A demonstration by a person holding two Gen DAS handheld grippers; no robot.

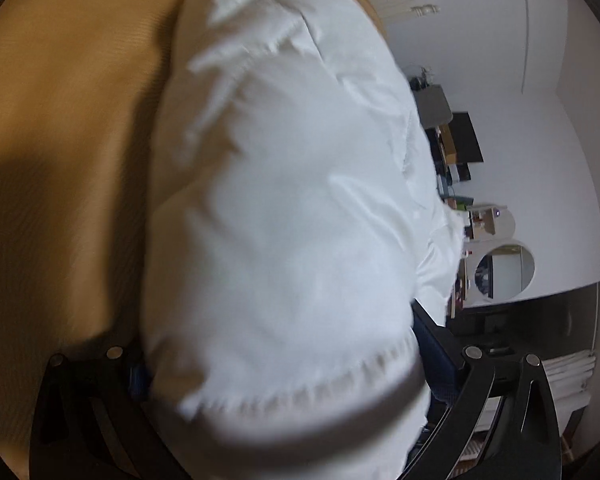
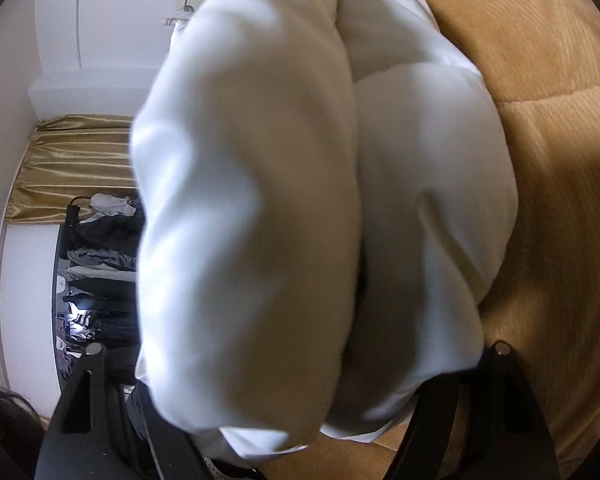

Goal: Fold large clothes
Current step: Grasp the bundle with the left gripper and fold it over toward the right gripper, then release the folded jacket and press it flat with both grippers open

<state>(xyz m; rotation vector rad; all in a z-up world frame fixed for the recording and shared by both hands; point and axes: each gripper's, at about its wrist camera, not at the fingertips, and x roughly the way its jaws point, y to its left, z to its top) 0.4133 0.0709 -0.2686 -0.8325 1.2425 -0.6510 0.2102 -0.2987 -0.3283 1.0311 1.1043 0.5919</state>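
White garment bunched up in both my grippers over a tan sofa.

The sofa (image 1: 60,128) is ribbed tan fabric, filling the left of the left view and the right of the right view (image 2: 548,152), with a cushion seam at right. The garment (image 1: 292,220) hangs through the centre of each frame and drapes over the fingers, so it seems gripped by my left gripper (image 1: 284,432) and right gripper (image 2: 284,440), but I cannot tell how the jaws stand. Its edges hang just beside the sofa; open room lies on the wall side of each frame. Only the left view shows shelves (image 1: 456,148) and a round mirror (image 1: 508,272) at right; only the right shows a gold curtain (image 2: 80,160) and a clothes rack (image 2: 96,272) at left.
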